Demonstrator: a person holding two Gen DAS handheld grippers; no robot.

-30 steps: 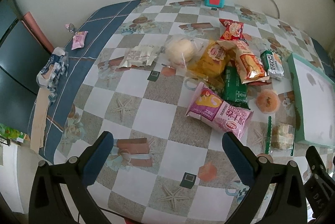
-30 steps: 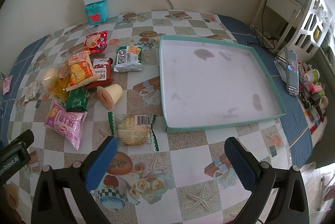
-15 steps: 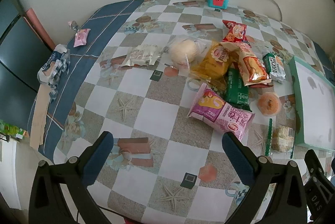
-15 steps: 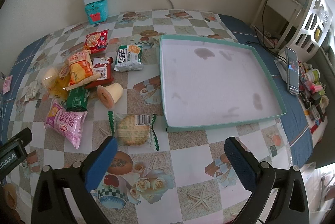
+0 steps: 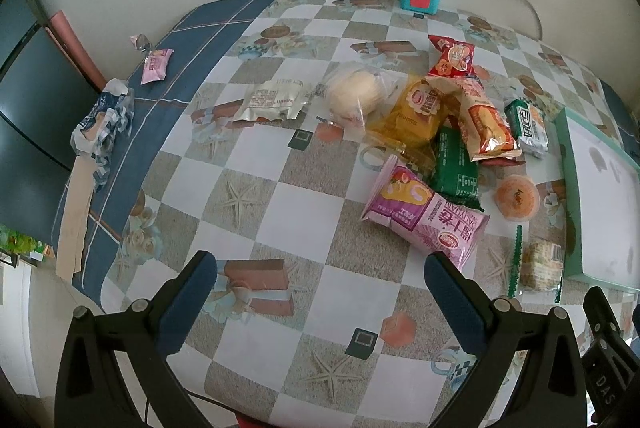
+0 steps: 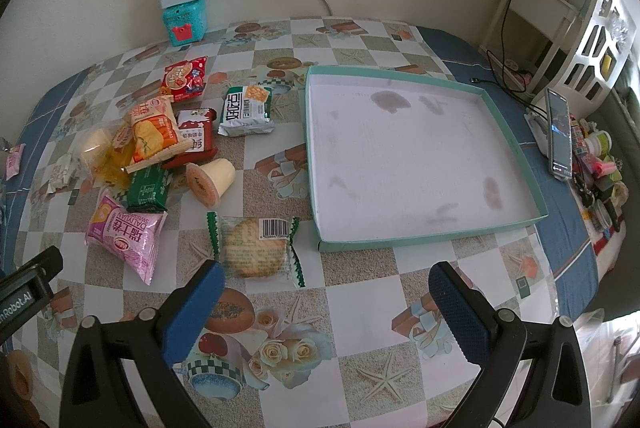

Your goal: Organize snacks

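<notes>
Snacks lie heaped on our desk (image 6: pixel 360 308), left of the teal tray (image 6: pixel 516 155). We see the pink packet (image 5: pixel 424 218) nearest our left gripper (image 5: pixel 320 300), the wrapped round biscuit (image 6: pixel 254 246) just beyond our right gripper (image 6: pixel 326 312). Both sets of fingers are spread wide, grasping nothing, above the desk.

Shallow teal-rimmed tray (image 6: pixel 516 143) lying flat with a white floor, snack packets heaped at its nine o'clock, pink pouch (image 6: pixel 124 234) flat, wrapped round biscuit (image 6: pixel 252 246) nearest the tray's corner
</notes>
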